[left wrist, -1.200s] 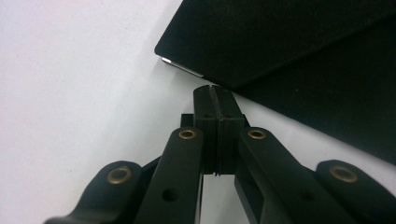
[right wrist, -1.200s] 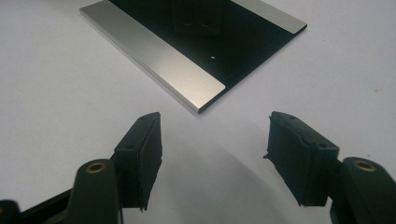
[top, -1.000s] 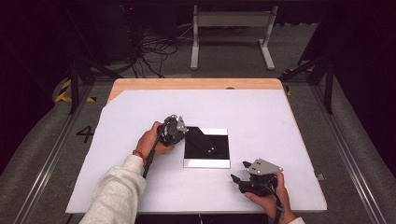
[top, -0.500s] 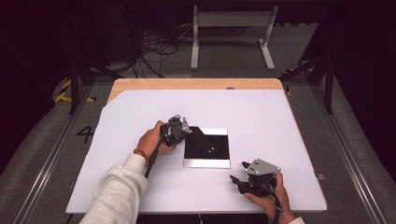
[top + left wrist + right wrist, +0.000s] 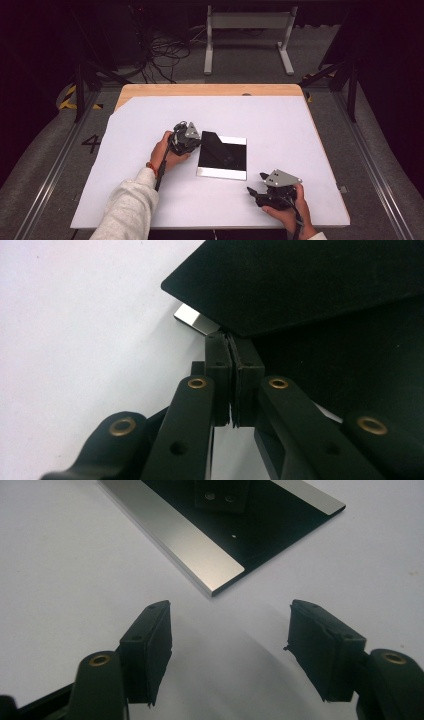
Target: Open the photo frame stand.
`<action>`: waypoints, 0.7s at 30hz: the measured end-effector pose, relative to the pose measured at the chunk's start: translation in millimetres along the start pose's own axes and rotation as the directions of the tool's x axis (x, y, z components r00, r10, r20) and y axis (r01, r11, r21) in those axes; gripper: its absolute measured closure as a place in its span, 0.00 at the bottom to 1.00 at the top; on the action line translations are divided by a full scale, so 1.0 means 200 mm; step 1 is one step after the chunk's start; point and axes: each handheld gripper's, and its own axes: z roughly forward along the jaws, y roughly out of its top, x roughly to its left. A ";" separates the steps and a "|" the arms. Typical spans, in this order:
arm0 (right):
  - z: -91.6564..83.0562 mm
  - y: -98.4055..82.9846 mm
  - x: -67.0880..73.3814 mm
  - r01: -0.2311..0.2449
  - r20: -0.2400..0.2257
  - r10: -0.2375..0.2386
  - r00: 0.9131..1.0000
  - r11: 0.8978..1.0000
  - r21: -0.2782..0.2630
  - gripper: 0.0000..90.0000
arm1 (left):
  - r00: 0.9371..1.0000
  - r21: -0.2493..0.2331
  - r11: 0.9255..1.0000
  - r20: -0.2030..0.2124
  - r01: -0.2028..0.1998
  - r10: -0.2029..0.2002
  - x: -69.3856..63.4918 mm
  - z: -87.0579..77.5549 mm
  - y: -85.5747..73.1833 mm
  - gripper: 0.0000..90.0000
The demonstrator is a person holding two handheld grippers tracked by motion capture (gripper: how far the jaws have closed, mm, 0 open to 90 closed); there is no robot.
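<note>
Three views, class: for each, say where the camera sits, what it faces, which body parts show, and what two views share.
High view: above the table, facing down; both forearms, both tools.
Left gripper view: on the left tool, shut on a black sheet.
Right gripper view: on the right tool, open, facing the plate.
All share the plate.

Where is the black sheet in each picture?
High view: black sheet, lifted corner, middle of the table, at the left gripper.
Left gripper view: upper right, pinched at its edge.
Right gripper view: top middle.
Shared landmark: the silver plate under it.
</note>
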 end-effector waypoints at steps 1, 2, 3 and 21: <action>0.00 0.00 0.00 0.000 0.000 0.000 1.000 1.000 0.000 0.39 | 1.000 0.000 1.000 0.000 0.000 0.000 0.00 0.00 0.00 0.98; 0.00 0.00 0.00 -0.003 0.001 0.003 1.000 1.000 -0.001 0.39 | 1.000 -0.009 1.000 0.001 0.002 -0.002 0.00 0.00 0.00 0.98; 0.00 0.00 -0.01 -0.006 0.000 0.006 1.000 1.000 -0.002 0.39 | 1.000 -0.015 1.000 0.001 0.002 -0.002 0.00 0.00 0.00 0.98; 0.00 0.01 -0.07 -0.028 0.018 0.028 0.999 0.999 -0.017 0.38 | 0.991 -0.128 0.985 0.052 -0.113 0.120 -0.11 -0.08 0.09 0.99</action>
